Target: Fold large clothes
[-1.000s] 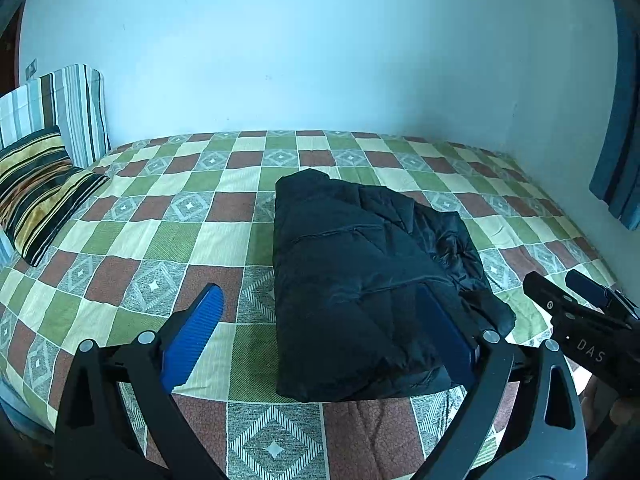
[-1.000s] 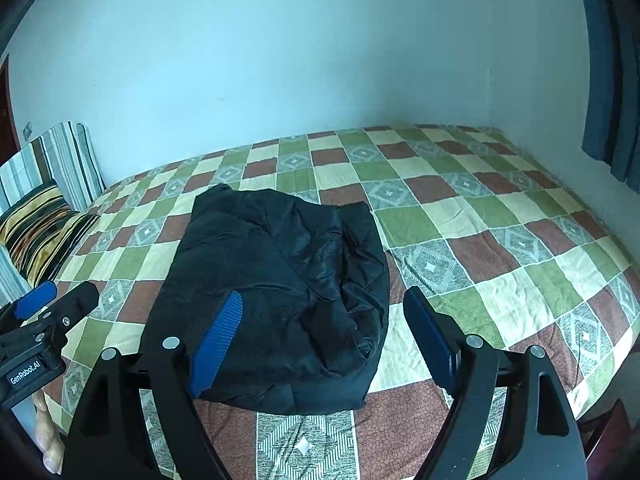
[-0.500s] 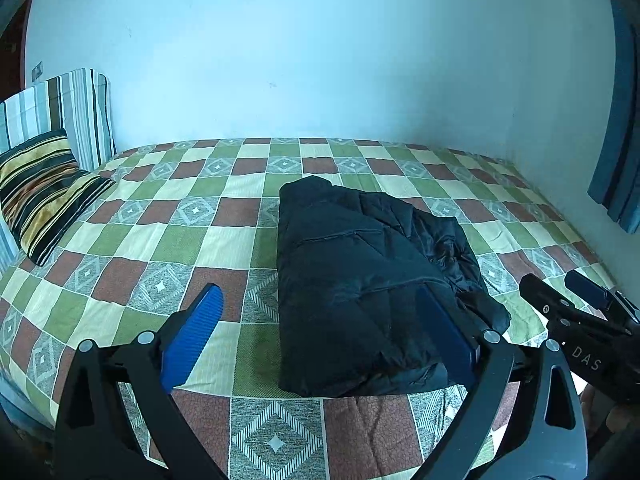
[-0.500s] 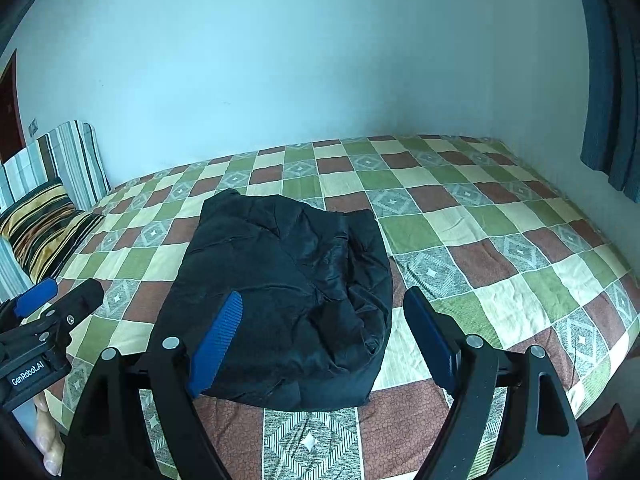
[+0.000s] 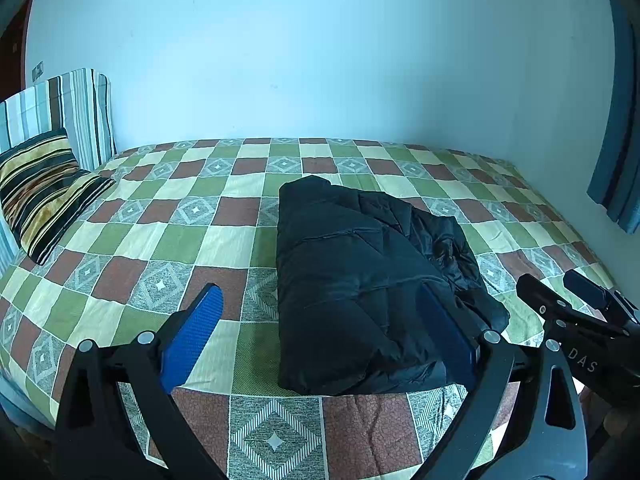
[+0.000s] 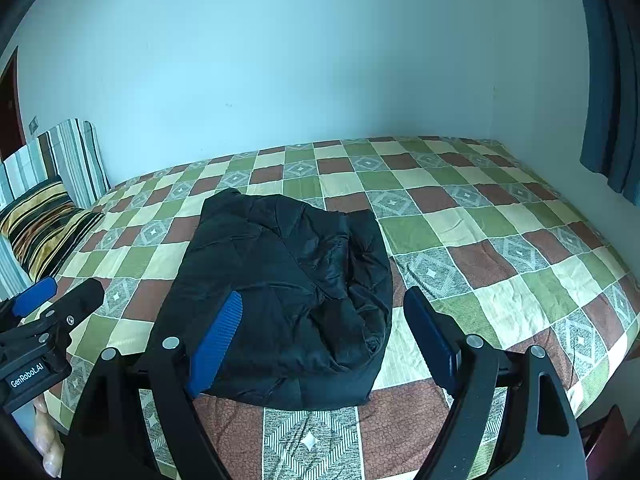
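A black puffer jacket (image 5: pixel 360 280) lies folded into a thick rectangle on the checkered bedspread (image 5: pixel 180 232), near the bed's front edge. It also shows in the right wrist view (image 6: pixel 288 292). My left gripper (image 5: pixel 320 332) is open and empty, held above and in front of the jacket's near edge. My right gripper (image 6: pixel 324 332) is open and empty, also held back from the jacket. Each gripper shows at the edge of the other's view: the right one (image 5: pixel 576 300) and the left one (image 6: pixel 52 296).
A striped pillow (image 5: pixel 44 188) leans on a striped cushion (image 5: pixel 60 108) at the bed's left end. A pale wall runs behind the bed. A blue curtain (image 5: pixel 616 128) hangs at the right. The bed's front edge is just below the grippers.
Both grippers have drawn back and up from the jacket, so it looks smaller and more wall shows. The jacket has not moved. Both grippers stay open.
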